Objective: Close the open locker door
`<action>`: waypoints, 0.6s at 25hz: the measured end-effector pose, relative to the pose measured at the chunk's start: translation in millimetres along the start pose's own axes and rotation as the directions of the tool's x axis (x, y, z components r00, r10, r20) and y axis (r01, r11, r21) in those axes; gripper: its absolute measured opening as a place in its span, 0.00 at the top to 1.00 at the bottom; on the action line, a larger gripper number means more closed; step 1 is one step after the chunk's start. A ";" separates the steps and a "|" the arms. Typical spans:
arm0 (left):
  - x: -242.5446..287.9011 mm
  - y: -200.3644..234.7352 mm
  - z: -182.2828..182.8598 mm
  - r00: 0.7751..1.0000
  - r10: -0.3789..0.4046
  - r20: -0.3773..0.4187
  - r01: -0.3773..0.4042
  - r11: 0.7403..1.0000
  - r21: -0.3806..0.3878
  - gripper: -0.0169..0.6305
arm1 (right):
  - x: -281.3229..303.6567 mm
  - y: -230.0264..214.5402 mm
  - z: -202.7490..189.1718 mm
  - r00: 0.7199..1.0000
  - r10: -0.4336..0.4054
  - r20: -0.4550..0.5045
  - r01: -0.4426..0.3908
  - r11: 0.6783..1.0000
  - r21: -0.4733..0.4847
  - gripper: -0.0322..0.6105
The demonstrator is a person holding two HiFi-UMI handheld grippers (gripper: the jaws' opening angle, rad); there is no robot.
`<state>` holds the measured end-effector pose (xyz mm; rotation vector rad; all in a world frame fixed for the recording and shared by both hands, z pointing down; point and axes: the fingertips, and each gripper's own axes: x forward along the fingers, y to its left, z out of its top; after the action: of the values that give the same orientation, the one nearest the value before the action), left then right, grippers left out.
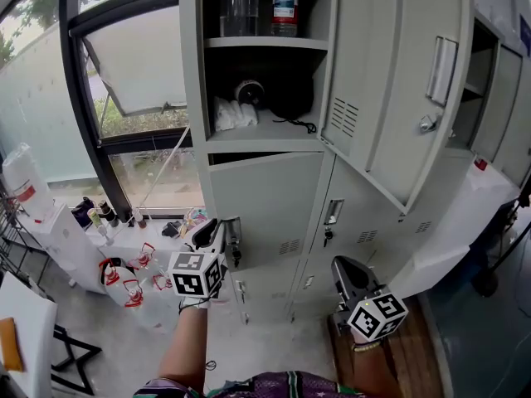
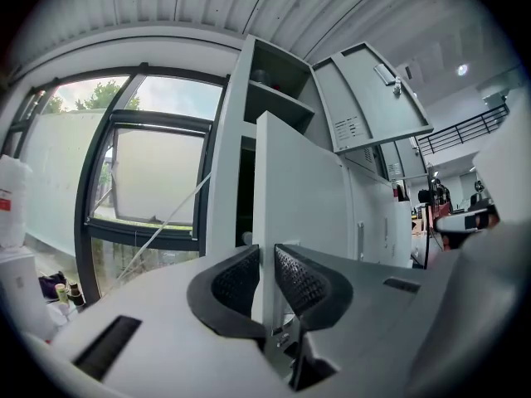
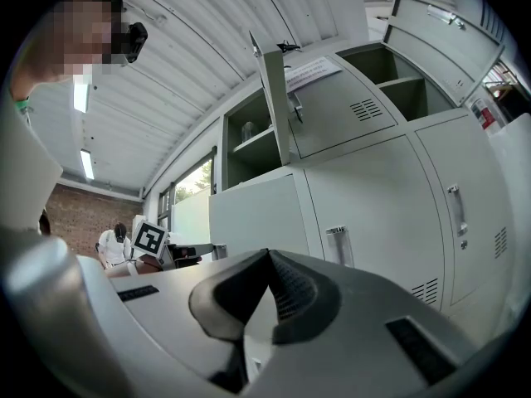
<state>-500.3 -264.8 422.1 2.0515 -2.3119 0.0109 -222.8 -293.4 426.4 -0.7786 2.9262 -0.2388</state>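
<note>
Left hand-held gripper [image 2: 265, 255] clamps the lower locker door [image 2: 303, 189] edge-on; right hand-held gripper [image 3: 267, 255] is closed, empty.

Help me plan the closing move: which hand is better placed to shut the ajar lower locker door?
Left. The left gripper has its jaws on the free edge of the lower door and could push it shut. The right gripper, jaws together and empty, is apart from that door.

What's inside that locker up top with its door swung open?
On the upper shelf, a clear jar and a labelled bottle. On the lower shelf, crumpled white cloth, a dark bulky thing, a black cord. The rear is too dark to make out.
</note>
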 end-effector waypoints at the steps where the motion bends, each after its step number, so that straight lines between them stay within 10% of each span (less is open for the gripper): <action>1: 2.8 2.4 0.4 1.000 0.004 0.000 -0.004 1.000 -0.002 0.86 | 0.9 -0.9 0.0 1.000 -0.003 0.000 0.003 1.000 0.000 0.94; 15: 36.1 26.9 2.4 0.999 0.042 0.001 -0.042 0.998 -0.052 0.87 | 14.5 -8.5 -3.5 1.000 -0.011 -0.008 0.011 1.000 0.003 0.94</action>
<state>-531.3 -297.5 422.0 1.9794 -2.3304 -0.0485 -231.7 -307.5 430.5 -0.7952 2.9293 -0.2479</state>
